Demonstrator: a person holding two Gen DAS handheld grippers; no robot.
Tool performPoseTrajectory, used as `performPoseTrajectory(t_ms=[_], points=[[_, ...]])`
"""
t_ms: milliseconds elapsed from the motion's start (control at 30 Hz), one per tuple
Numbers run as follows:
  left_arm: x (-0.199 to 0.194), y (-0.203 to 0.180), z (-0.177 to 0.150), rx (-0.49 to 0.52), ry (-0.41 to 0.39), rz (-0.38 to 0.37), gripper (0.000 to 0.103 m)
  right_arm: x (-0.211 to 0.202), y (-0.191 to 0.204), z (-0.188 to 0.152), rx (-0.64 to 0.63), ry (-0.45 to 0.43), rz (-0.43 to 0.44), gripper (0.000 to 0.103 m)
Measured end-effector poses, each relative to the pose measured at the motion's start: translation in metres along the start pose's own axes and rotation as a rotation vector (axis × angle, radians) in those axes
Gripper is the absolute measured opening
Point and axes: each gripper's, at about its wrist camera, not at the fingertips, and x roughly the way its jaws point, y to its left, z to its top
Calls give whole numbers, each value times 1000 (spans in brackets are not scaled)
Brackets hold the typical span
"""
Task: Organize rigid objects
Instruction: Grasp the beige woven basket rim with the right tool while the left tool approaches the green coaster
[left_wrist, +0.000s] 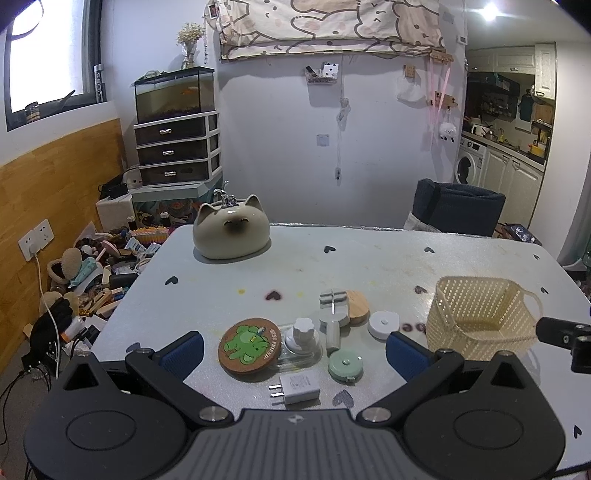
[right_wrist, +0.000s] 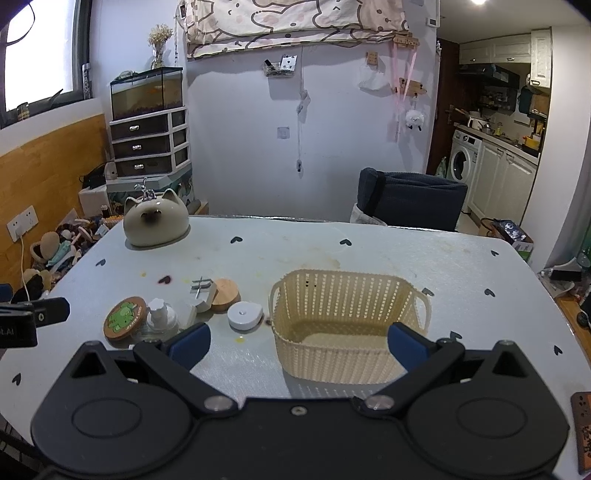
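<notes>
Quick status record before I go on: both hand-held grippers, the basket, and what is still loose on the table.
left hand-held gripper: open, holding nothing, above the cluster of small items
right hand-held gripper: open, holding nothing, facing the basket
basket: cream, upright on the table, nothing visible inside
loose items, all left of the basket: frog coaster, white charger plug, green tape measure, white round puck, wooden lid, clear bottle with white cap
not part of the cluster: cat-shaped ceramic pot, far left of table

Left gripper (left_wrist: 294, 350): black body, ribbed grey centre plate, 2 blue pads (left_wrist: 183, 352), silver pivot screws. Right gripper (right_wrist: 298, 341) matched, all-black centre.
</notes>
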Motion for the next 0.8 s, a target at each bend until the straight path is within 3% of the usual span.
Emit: performPoseTrajectory(t_ms=[267,400,800], points=[[26,25,15,-18,-33,35,103,7,-6,12,25,-26,-32,103],[37,36,22,-31,-41,53,103,16,-19,24,67,-45,-88,103],[94,73,26,-94,27,110,103,54,-85,43,160,-54,-232,103]])
